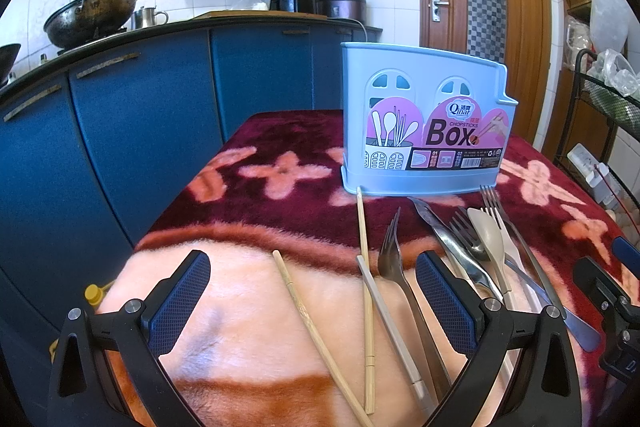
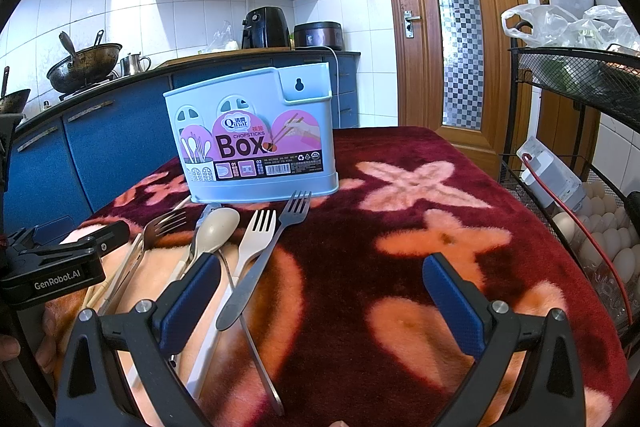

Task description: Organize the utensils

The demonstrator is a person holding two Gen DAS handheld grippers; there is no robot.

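Blanket (image 2: 400,247) (floral) under loose utensils (image 2: 248,247)

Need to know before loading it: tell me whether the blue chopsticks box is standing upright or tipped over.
Upright. The chopsticks box stands on its base on the blanket, label reading level and open rim facing up, in both views. Whether anything is inside cannot be told.

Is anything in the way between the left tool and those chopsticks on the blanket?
Nothing visible blocks it. The left tool is open, and the chopsticks lie flat on the blanket right between its fingers. A dark fork lies close beside them, near the right finger.
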